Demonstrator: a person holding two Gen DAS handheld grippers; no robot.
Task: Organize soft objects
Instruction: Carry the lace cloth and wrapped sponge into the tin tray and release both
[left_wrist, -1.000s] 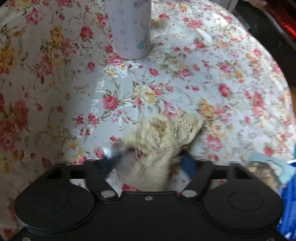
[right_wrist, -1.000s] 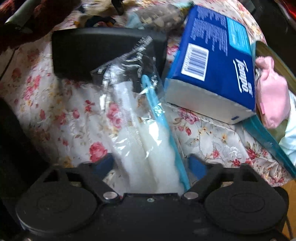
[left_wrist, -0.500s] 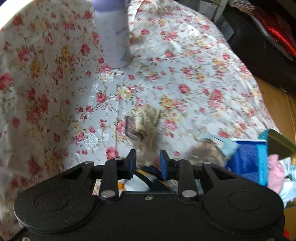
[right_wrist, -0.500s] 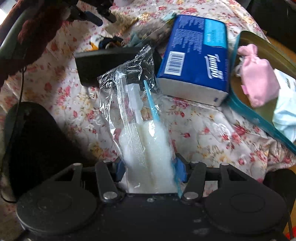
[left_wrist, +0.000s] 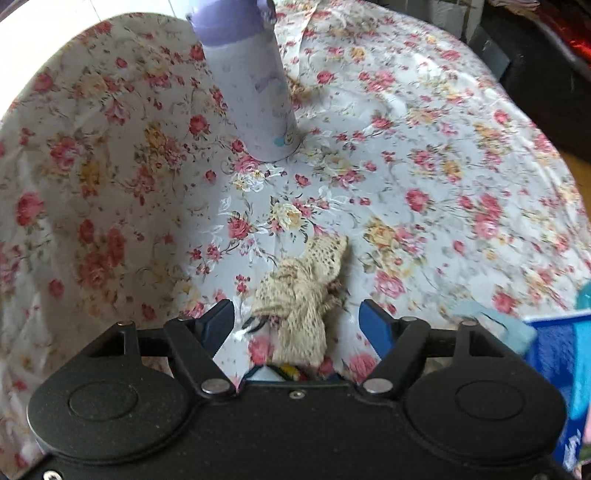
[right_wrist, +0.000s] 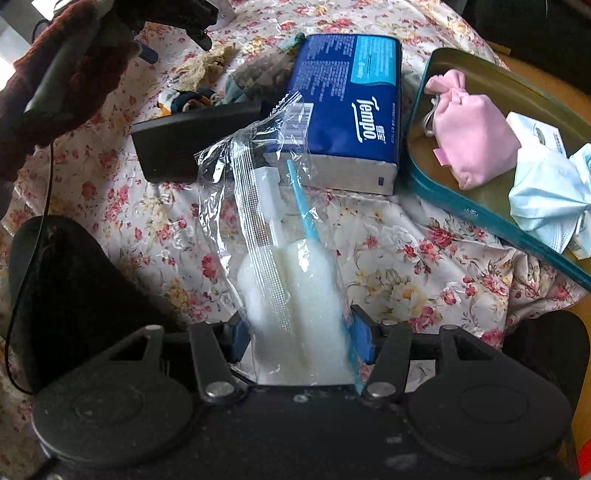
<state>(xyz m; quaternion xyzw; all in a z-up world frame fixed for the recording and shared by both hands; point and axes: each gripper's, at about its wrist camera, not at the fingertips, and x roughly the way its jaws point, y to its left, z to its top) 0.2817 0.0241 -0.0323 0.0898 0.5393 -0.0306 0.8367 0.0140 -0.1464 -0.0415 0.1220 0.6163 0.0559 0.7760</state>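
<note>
A beige lace pouch (left_wrist: 301, 291) lies on the floral tablecloth between the spread fingers of my left gripper (left_wrist: 297, 317), which is open around it. It also shows in the right wrist view (right_wrist: 207, 66) at the far back. My right gripper (right_wrist: 299, 339) is shut on a clear plastic bag of white sponge brushes (right_wrist: 284, 258), held above the table. A green tray (right_wrist: 491, 218) at right holds a pink pouch (right_wrist: 469, 136) and pale blue masks (right_wrist: 550, 199).
A lilac tumbler (left_wrist: 251, 88) stands at the back. A blue Tempo tissue pack (right_wrist: 351, 107) and a black case (right_wrist: 192, 140) lie mid-table. A black object (right_wrist: 66, 295) sits at left. The left hand-held gripper (right_wrist: 92, 37) shows top left.
My left gripper was shut half a second ago and has opened, with the lace pouch now between its fingers. My right gripper closed on the bag and lifted it toward the tray.
</note>
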